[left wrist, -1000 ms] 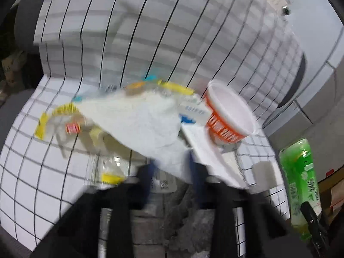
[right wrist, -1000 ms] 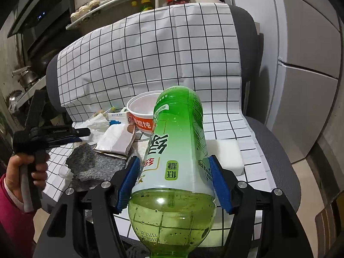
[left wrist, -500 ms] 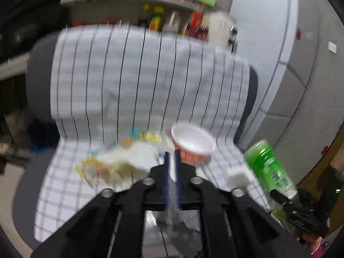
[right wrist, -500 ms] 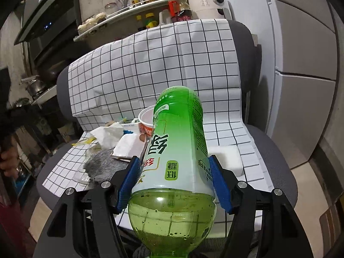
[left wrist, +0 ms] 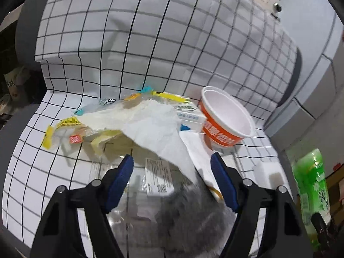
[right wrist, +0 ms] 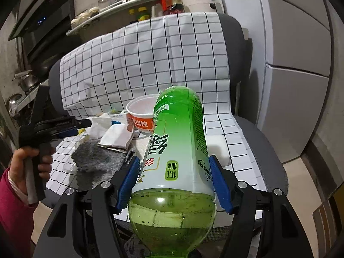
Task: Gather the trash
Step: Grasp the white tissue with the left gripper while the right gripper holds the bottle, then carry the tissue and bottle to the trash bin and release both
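The right gripper point(right wrist: 174, 182) is pinching the green bottle point(right wrist: 178, 150) at frame centre, while the left gripper point(left wrist: 172, 182) is hovering spread over the trash pile point(left wrist: 150, 124) (lower centre).

On the chair seat point(left wrist: 32, 150), the cup point(left wrist: 225, 120) stands at the back; tissue point(left wrist: 154, 126) and wrappers point(left wrist: 64, 129) lie to its left, the cloth point(left wrist: 189, 212) in front.

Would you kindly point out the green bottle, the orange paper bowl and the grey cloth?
green bottle point(right wrist: 178, 142), right wrist view, on its label.
orange paper bowl point(left wrist: 219, 134), left wrist view, on its outer wall.
grey cloth point(right wrist: 96, 157), right wrist view, on its middle.
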